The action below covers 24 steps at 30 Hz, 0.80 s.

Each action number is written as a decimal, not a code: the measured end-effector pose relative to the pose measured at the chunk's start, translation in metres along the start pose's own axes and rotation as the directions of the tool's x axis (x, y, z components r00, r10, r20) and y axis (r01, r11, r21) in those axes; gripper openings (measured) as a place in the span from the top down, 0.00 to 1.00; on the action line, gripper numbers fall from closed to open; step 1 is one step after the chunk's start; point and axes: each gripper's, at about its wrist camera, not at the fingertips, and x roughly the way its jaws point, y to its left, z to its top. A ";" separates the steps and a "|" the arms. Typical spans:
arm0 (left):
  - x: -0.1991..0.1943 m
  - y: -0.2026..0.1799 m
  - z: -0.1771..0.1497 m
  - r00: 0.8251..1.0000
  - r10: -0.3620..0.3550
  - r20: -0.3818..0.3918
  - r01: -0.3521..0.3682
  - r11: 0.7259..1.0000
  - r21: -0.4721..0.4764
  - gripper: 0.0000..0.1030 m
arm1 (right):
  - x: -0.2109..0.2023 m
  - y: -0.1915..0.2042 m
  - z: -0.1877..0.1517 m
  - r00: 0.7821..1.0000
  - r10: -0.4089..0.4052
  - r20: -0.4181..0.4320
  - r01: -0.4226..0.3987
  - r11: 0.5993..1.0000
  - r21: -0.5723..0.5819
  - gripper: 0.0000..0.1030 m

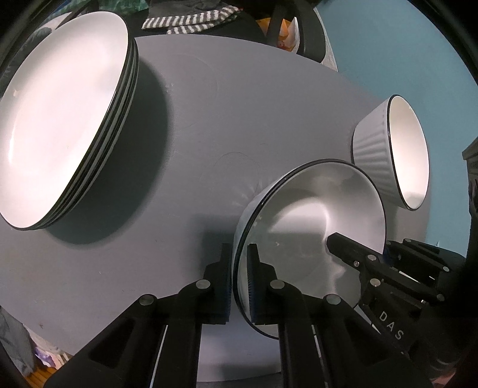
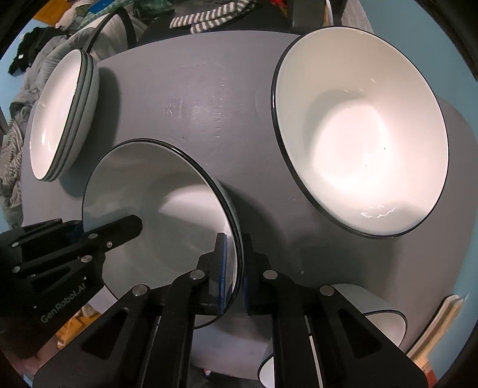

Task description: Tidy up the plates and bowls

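A white bowl with a thin black rim (image 1: 310, 215) (image 2: 155, 203) sits between my two grippers; a second rim line just under its edge suggests another bowl nested beneath. My left gripper (image 1: 239, 253) is shut on the bowl's left rim, one finger inside and one outside. My right gripper (image 2: 236, 241) is shut on the opposite rim in the same way. Each gripper shows in the other's view: the right gripper (image 1: 373, 250), the left gripper (image 2: 89, 229). Whether the bowl is off the grey table (image 1: 209, 119) cannot be told.
A stack of several white plates (image 1: 65, 119) (image 2: 59, 119) stands at the left of the table. A wide ribbed white bowl (image 1: 388, 149) (image 2: 364, 134) stands to the right. Another small bowl (image 2: 385, 316) lies near the table's edge. Clothes and a striped cloth (image 1: 191, 21) lie beyond.
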 end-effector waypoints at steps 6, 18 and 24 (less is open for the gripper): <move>0.004 -0.008 -0.003 1.000 0.009 0.004 -0.009 1.000 0.011 0.93 | -0.003 0.002 0.002 1.000 -0.003 0.005 0.003 1.000 0.000 0.93; -0.010 -0.011 -0.002 0.999 0.026 0.022 -0.027 0.998 0.050 0.93 | -0.002 0.001 -0.010 1.000 -0.005 0.028 0.006 1.000 -0.010 0.93; -0.025 -0.015 -0.004 1.000 0.013 0.025 -0.015 0.998 0.067 0.93 | -0.019 0.002 -0.010 0.999 -0.016 0.035 0.017 1.000 -0.017 0.93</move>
